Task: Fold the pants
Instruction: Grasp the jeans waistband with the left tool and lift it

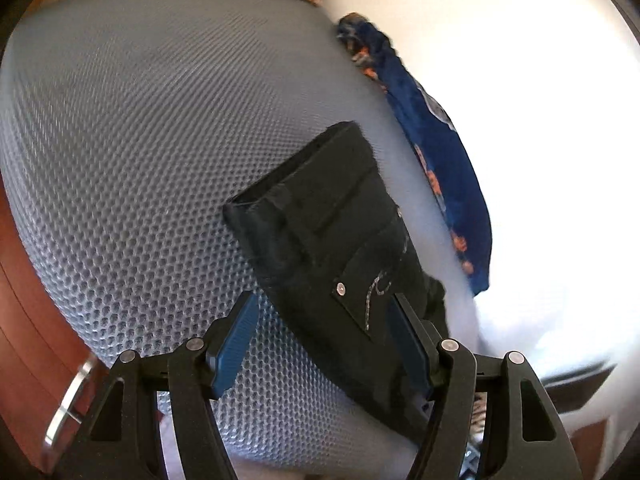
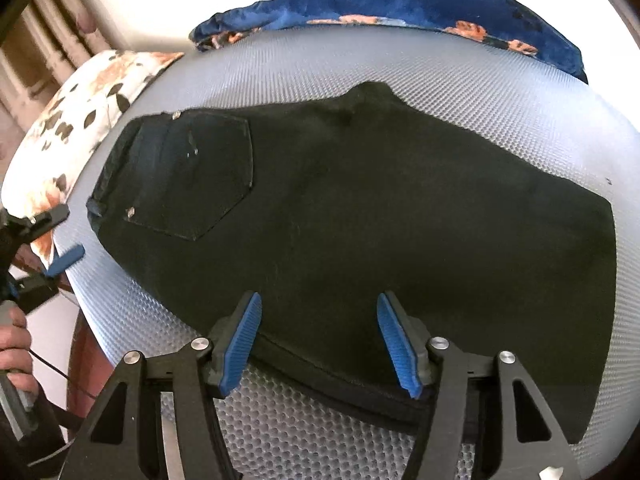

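the black pants (image 2: 360, 208) lie flat on the grey mesh surface (image 2: 480, 92), already doubled leg over leg, long axis running from the waistband and back pocket (image 2: 200, 176) at one end to the far end opposite. the right gripper (image 2: 320, 340) hangs over the near long edge about midway, jaws wide, nothing clamped. the left gripper (image 1: 320, 344) stands at the waistband end, jaws wide, straddling that end's near corner without pinching it. the left is therefore the nearer tool for carrying the waist along the long axis toward the other end.
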A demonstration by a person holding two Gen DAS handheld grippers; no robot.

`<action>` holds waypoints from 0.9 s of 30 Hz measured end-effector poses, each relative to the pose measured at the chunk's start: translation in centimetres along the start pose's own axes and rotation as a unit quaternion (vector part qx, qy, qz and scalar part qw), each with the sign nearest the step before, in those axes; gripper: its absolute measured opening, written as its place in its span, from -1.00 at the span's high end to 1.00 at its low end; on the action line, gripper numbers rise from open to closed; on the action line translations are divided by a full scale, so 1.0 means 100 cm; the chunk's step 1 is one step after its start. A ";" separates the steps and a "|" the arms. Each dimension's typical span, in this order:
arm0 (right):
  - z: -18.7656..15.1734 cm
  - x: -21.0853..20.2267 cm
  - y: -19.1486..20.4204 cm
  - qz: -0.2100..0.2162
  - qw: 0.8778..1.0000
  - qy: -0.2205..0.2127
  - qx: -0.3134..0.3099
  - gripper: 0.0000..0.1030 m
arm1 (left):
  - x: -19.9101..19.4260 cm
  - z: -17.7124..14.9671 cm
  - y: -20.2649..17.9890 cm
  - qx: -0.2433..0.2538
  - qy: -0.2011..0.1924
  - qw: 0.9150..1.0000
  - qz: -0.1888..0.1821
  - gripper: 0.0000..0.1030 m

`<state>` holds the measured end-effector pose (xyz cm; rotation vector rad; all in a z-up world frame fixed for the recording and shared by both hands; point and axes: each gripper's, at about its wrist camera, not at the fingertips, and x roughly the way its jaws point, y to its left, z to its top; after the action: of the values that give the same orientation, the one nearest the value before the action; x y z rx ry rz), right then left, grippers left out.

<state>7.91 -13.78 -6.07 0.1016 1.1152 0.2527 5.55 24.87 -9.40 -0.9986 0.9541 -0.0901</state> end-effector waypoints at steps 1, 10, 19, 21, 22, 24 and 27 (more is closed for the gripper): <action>0.001 -0.001 -0.002 0.007 1.000 -0.002 0.006 -0.28 | 0.003 0.002 0.007 -0.018 0.004 1.000 -0.008 -0.30; 0.003 0.000 -0.020 0.011 0.999 0.000 0.043 -0.29 | 0.012 0.022 0.044 -0.088 -0.006 0.995 -0.041 -0.30; 0.003 0.011 -0.013 -0.004 0.999 0.013 0.031 -0.37 | 0.024 0.035 0.037 -0.043 -0.036 0.997 -0.052 -0.30; 0.002 0.012 -0.012 -0.006 0.999 0.012 0.029 -0.41 | 0.027 0.037 0.034 -0.032 -0.038 0.998 -0.049 -0.30; 0.001 0.013 -0.012 -0.006 1.000 0.011 0.028 -0.41 | 0.029 0.039 0.032 -0.028 -0.039 0.998 -0.048 -0.30; 0.001 0.013 -0.012 -0.006 1.000 0.010 0.027 -0.44 | 0.030 0.041 0.032 -0.031 -0.037 0.998 -0.051 -0.31; 0.001 0.014 -0.012 -0.005 1.000 0.009 0.026 -0.47 | 0.030 0.043 0.033 -0.029 -0.028 0.997 -0.073 -0.31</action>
<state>8.74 -14.57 -7.47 0.1399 1.1397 0.2152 9.34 28.25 -13.02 -1.1184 0.8360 -0.1571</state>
